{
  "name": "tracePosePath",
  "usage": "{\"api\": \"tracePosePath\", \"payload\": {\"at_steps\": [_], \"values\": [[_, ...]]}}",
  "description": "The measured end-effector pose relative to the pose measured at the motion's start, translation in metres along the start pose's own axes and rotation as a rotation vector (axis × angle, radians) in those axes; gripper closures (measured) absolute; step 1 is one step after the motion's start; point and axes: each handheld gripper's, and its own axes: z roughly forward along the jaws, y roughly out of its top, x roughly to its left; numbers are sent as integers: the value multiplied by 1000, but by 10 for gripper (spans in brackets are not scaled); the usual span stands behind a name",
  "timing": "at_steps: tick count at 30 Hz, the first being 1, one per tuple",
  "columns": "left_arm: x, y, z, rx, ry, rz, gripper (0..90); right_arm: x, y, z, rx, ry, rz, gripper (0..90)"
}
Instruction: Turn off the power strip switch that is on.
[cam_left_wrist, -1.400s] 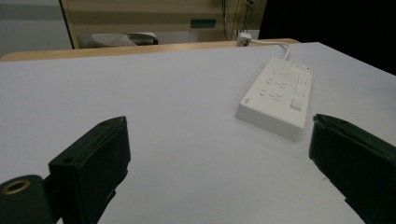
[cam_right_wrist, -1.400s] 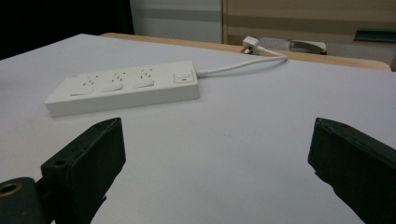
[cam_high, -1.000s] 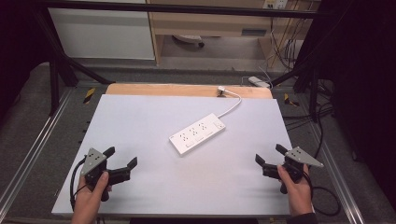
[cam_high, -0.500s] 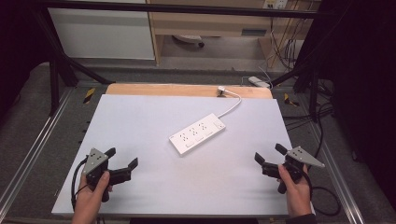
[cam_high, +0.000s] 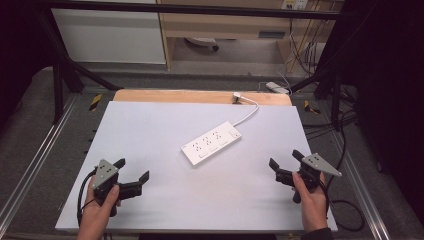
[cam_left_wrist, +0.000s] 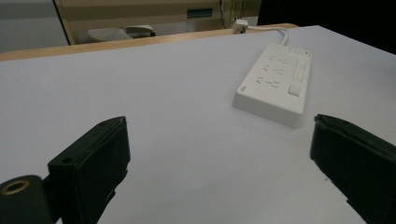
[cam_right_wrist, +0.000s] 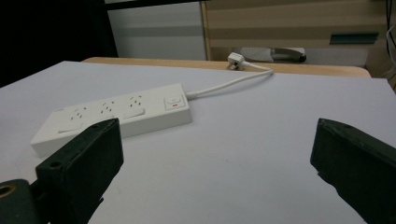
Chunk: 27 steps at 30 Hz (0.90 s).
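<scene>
A white power strip (cam_high: 211, 143) lies flat near the middle of the white table top (cam_high: 150, 130), its white cable (cam_high: 248, 113) running to a plug (cam_high: 237, 98) at the far edge. My left gripper (cam_high: 132, 171) is held open at the front left, nothing between its jaws. My right gripper (cam_high: 285, 162) is held open at the front right, also holding nothing. The power strip (cam_left_wrist: 275, 82) lies ahead and to the right in the left gripper view. In the right gripper view the power strip (cam_right_wrist: 116, 119) lies ahead and to the left, its cable (cam_right_wrist: 229, 83) trailing back.
A wooden strip (cam_high: 200, 97) borders the table's far edge. Metal rails (cam_high: 30, 165) run along both sides. Beyond stand a white cabinet (cam_high: 110, 35) and wooden furniture (cam_high: 225, 25). Black cables (cam_high: 345, 210) trail from the right gripper at the table's right front corner.
The left hand and its gripper have drifted slightly toward the front edge and a little right. The right gripper and the power strip have stayed put.
</scene>
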Motion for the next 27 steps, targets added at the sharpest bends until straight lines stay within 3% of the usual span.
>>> {"api": "tracePosePath", "payload": {"at_steps": [10, 13, 15, 27], "values": [[4, -1, 0, -3, 16, -27, 57, 1, 11, -6, -23, 9, 9, 24], [1, -1, 1, 9, 8, -9, 56, 0, 11, -6, -20, -37, 54, 28], [1, -2, 1, 14, 4, -8, 55, 0, 11, -6, -21, -38, 58, 28], [0, -3, 3, 26, -1, -8, 56, 10, 28, -2, 22, 4, -29, 30]]}}
